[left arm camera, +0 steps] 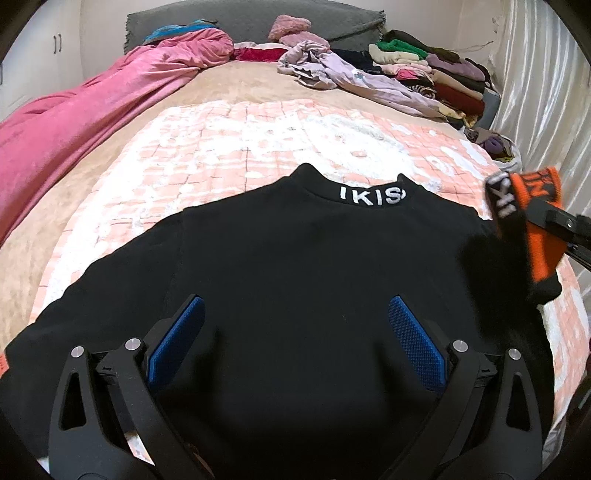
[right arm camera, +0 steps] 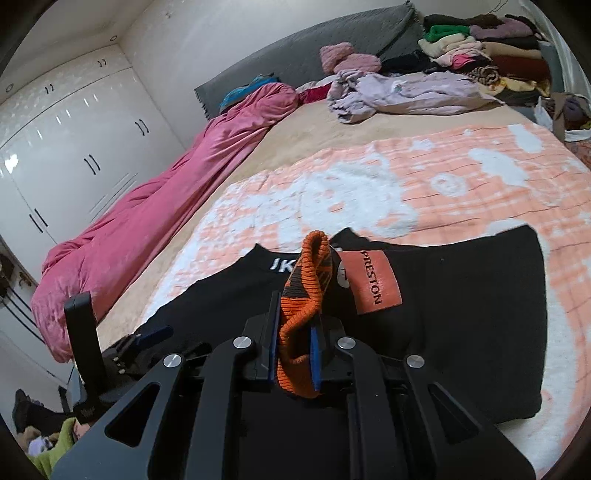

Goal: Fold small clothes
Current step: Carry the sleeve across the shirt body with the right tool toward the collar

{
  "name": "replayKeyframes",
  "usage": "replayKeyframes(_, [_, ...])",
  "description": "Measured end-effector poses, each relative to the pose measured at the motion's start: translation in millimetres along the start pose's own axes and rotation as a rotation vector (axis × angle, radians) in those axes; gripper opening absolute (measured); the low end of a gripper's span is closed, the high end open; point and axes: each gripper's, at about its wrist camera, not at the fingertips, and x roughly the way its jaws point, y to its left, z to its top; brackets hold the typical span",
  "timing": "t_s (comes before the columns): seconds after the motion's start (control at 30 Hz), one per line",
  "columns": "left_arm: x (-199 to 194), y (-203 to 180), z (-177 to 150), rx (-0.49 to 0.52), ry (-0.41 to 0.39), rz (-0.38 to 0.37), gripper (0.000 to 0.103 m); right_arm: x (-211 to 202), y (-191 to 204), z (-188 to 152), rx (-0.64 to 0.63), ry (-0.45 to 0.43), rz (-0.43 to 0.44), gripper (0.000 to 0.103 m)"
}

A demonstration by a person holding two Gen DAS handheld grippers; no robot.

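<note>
A black sweater (left arm camera: 295,258) lies flat, collar away from me, on a pink-and-white quilt (left arm camera: 221,147); white letters mark its collar (left arm camera: 373,195). My left gripper (left arm camera: 297,301) hovers open over the sweater's lower body, blue pads (left arm camera: 188,332) wide apart with nothing between them. My right gripper (right arm camera: 295,321) is shut on the orange-and-black ribbed sleeve cuff (right arm camera: 301,295), lifted over the sweater (right arm camera: 461,314) near the collar. An orange PRESTON patch (right arm camera: 373,282) shows beside the cuff. From the left wrist view the held cuff (left arm camera: 532,221) hangs at the right edge.
A pink blanket (left arm camera: 74,129) runs along the bed's left side. Stacked folded clothes (left arm camera: 436,70) and a crumpled lilac garment (left arm camera: 351,77) sit at the back right near the grey headboard (left arm camera: 258,18). A pale curtain (left arm camera: 535,92) borders the right; white wardrobes (right arm camera: 55,147) stand left.
</note>
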Motion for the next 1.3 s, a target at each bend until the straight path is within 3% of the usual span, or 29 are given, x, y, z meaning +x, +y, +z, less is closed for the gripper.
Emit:
replayKeyframes(0.27, [4,-3,-4,-0.008,0.016,-0.067,0.078,15,13,-2,-0.039,0.011,0.003,0.019])
replayKeyframes(0.53, [15,-27,-2,-0.015,0.044,-0.211,0.051,-2,-31,-16,-0.02,-0.023,-0.188,0.03])
replayKeyframes(0.63, [30,-38,4,-0.058,0.083,-0.28,0.05,-15,-50,-26,0.017,-0.041,-0.218,0.032])
replayKeyframes(0.8, [59,-54,6,-0.108,0.158,-0.292,0.05,-41,-67,-41,0.054,-0.091,-0.256,0.035])
replayKeyframes(0.93, [59,-64,6,-0.095,0.114,-0.269,0.013,-54,-76,-51,0.093,-0.119,-0.272,0.037])
replayKeyframes(1.1, [42,-49,11,-0.091,0.041,-0.279,0.01,-56,-77,-61,0.106,-0.113,-0.281,0.037])
replayKeyframes(1.3, [-11,-13,25,-0.072,-0.109,-0.195,0.01,-51,-69,-63,0.084,-0.104,-0.277,0.039])
